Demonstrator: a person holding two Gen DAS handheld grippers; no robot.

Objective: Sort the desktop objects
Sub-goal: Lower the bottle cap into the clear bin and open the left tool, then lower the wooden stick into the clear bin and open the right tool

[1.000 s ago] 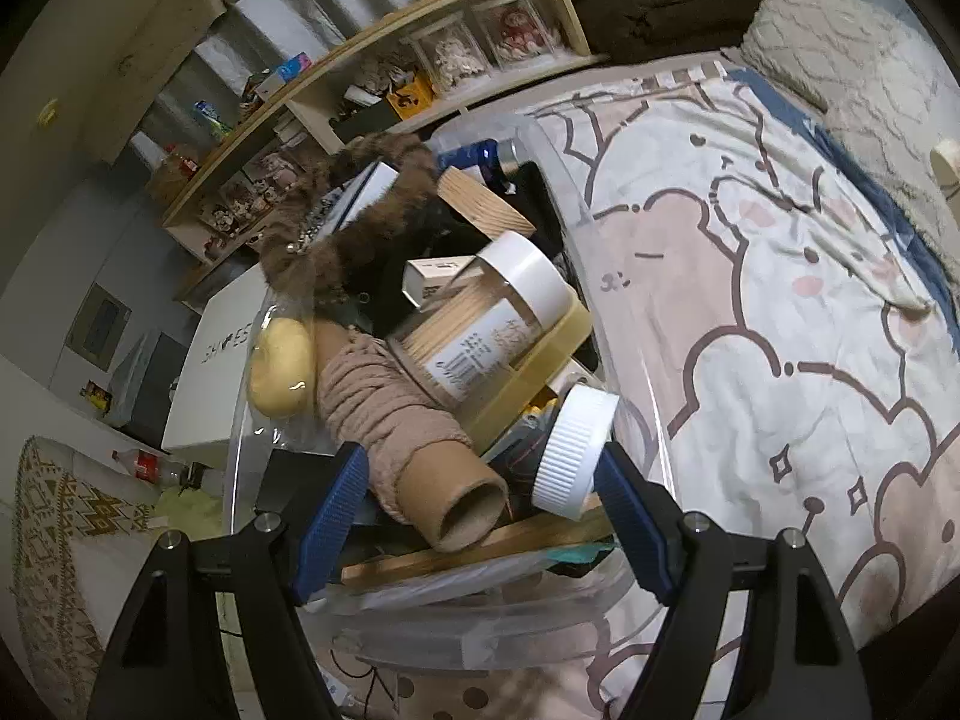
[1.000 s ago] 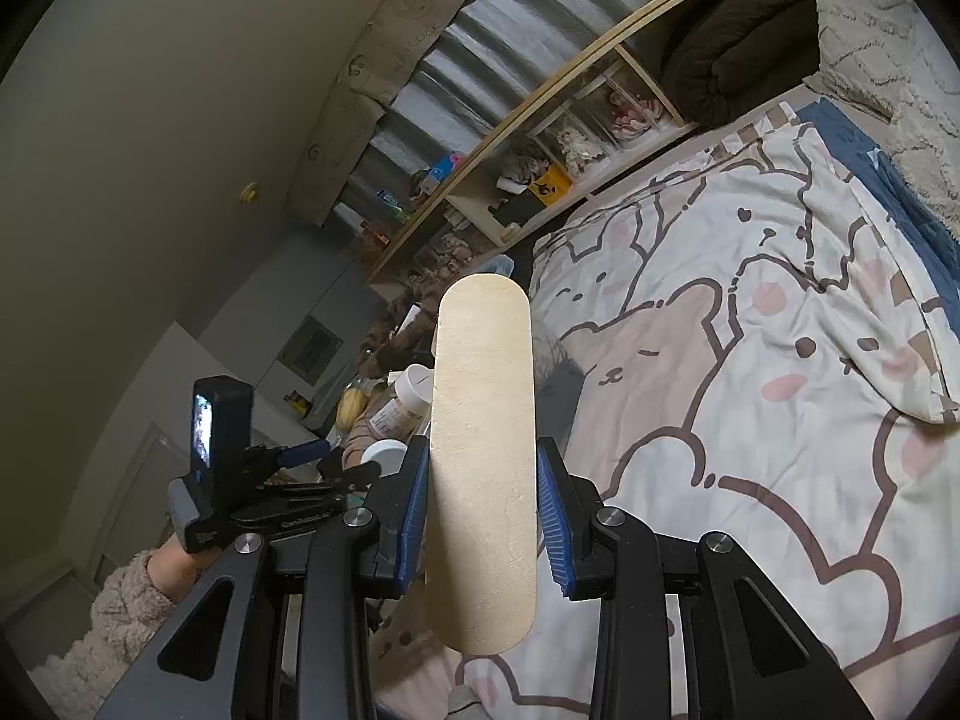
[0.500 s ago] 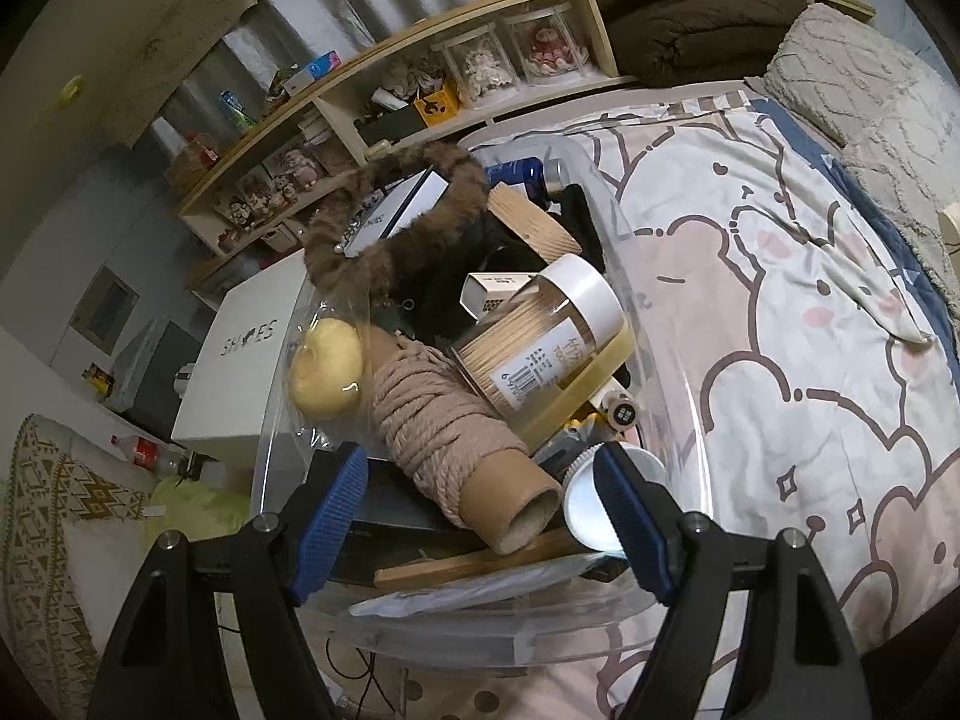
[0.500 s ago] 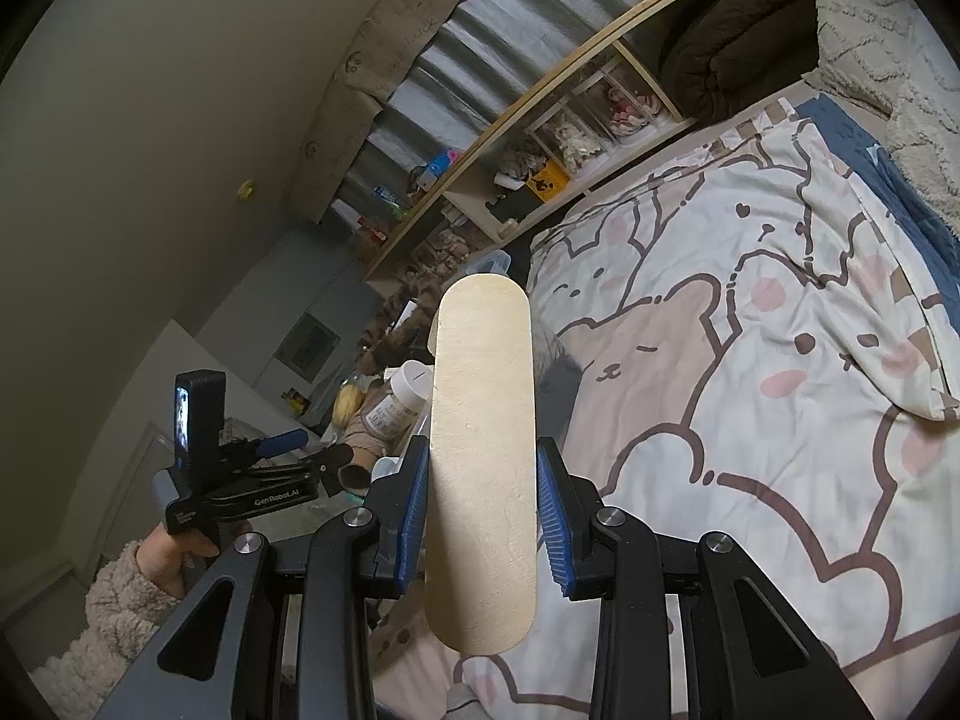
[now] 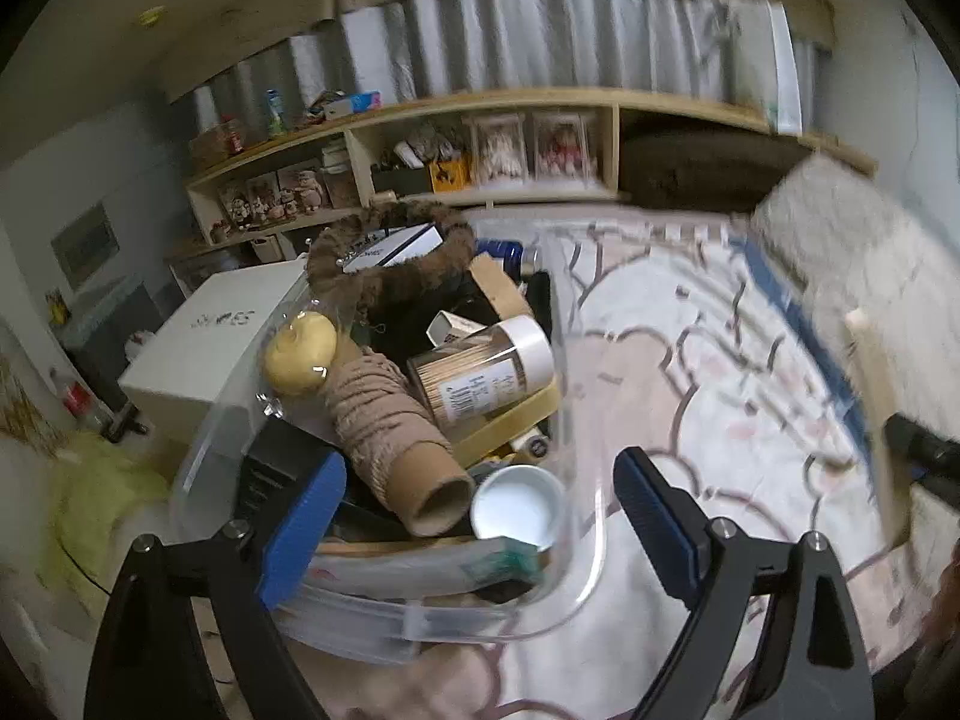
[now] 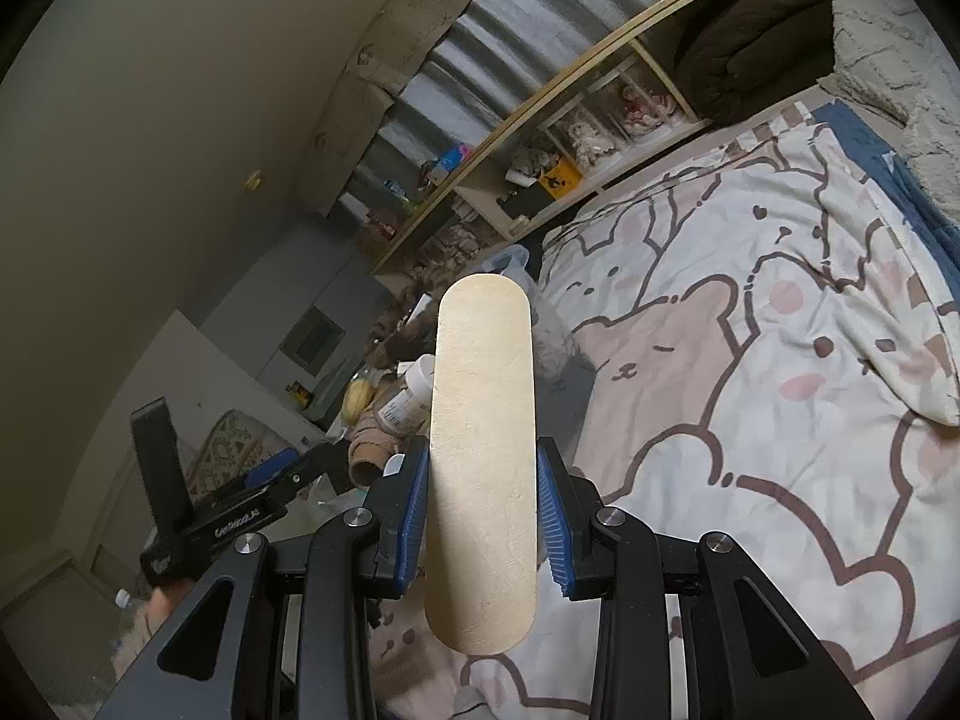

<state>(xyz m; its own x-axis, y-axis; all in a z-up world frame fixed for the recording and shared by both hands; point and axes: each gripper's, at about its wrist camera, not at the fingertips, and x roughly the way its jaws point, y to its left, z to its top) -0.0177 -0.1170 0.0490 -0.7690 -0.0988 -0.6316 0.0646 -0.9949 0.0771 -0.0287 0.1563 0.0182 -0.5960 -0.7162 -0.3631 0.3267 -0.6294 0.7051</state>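
Big bed point(image 6: 750, 360) with a cartoon bear quilt filling most of both views, wooden shelf point(image 5: 480, 138) full of dolls and knick-knacks along the far wall. On the bed's left edge, a clear plastic bin point(image 5: 558, 588) stuffed to the brim: fuzzy brown hoop point(image 5: 384, 252) on top at the back, cardboard tube wrapped in tan cord point(image 5: 390, 426) lying on its side, jar of wooden sticks with a white lid point(image 5: 480, 372) next to it, yellow ball point(image 5: 300, 351) to the left, small white cap point(image 5: 519, 507) sitting open-side-up at the near end. Left tool point(image 5: 480, 522) hanging just above the near end of the bin, jaws opening, pretty wide already, nothing pinched, cap and tube end showing in the gap. Right tool point(image 6: 483, 516) out over the quilt, clamped narrow on a flat wooden stick with rounded ends point(image 6: 483, 450), stick pointing straight ahead.
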